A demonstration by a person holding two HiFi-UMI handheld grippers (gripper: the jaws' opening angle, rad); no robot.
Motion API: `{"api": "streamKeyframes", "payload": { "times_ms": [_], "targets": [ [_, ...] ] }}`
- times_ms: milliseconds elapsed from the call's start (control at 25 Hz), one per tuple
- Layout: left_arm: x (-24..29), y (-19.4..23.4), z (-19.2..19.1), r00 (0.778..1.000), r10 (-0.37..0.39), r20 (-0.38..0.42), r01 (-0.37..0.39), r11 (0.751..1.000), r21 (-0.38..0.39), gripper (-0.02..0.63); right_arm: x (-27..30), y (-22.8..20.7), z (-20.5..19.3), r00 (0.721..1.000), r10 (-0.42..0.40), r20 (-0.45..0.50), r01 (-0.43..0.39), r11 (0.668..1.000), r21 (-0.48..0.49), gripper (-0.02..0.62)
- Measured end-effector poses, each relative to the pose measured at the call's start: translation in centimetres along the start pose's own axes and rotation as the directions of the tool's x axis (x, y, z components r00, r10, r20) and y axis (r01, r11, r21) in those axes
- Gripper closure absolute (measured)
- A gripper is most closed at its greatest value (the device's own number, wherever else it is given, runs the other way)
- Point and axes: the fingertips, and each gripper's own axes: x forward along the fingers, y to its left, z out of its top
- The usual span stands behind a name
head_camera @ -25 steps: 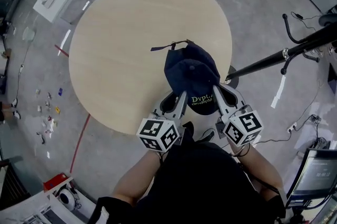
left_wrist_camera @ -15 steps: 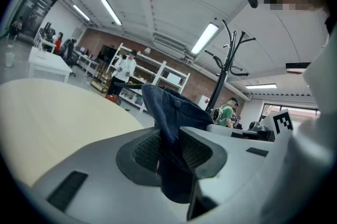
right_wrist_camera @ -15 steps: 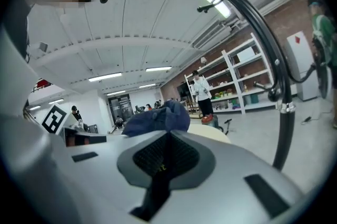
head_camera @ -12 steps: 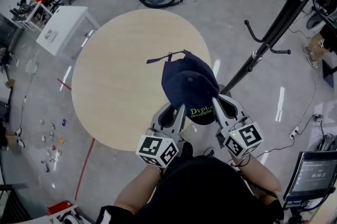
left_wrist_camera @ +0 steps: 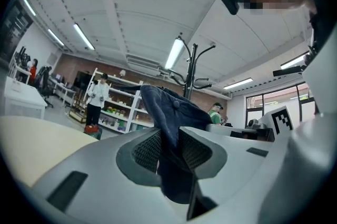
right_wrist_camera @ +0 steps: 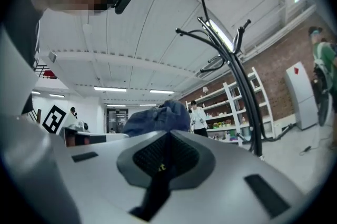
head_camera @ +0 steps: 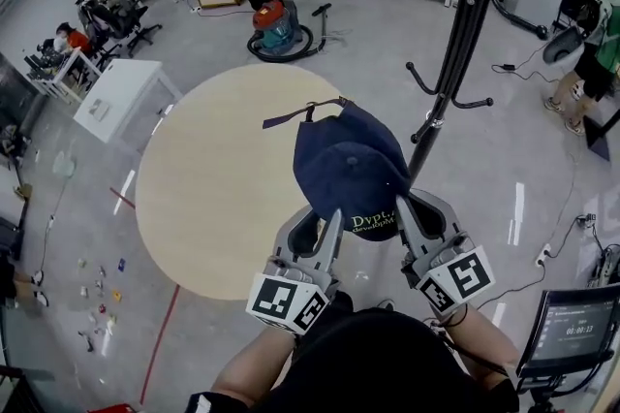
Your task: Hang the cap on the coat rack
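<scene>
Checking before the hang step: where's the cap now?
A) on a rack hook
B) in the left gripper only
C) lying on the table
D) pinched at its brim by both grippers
D: left gripper and right gripper both pinch the cap by its brim.

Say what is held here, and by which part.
The navy cap, held by its brim: left gripper pinches one side, right gripper the other.

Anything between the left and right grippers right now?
Only the cap: head view shows its brim spanning the gap, with left gripper and right gripper each shut on a side.
</scene>
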Motion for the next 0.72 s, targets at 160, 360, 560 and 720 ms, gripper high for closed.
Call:
{"api": "streamKeyframes", "payload": {
  "times_ms": [160, 360, 560, 720],
  "targets": [
    [0.5, -3.7, 2.1, 0.996, -0.063, 0.060, 0.060, 0.997, 0.049, 0.503, -2.9, -0.9, 3.1, 0.998, -0.016, 0.068, 0.019, 0.999, -0.043, 0.580],
    [0.5, -10.2, 4.3, 0.978, -0.168, 0.127, 0.147, 0.976, 0.159, 0.503, -8.7, -1.7, 7.1, 0.985, -0.070, 0.158, 0.088, 0.990, -0.107, 0.580],
    [1.6, -14.7, 6.5, 0.953, -0.260, 0.153, 0.230, 0.954, 0.191, 0.503, -12.4, -2.8, 10.7, 0.965, -0.139, 0.225, 0.169, 0.978, -0.124, 0.580],
    [3.1, -17.4, 7.3, 0.928, -0.332, 0.168, 0.293, 0.930, 0.221, 0.503, -14.6, -4.1, 12.6, 0.942, -0.184, 0.279, 0.233, 0.960, -0.156, 0.580]
  ]
}}
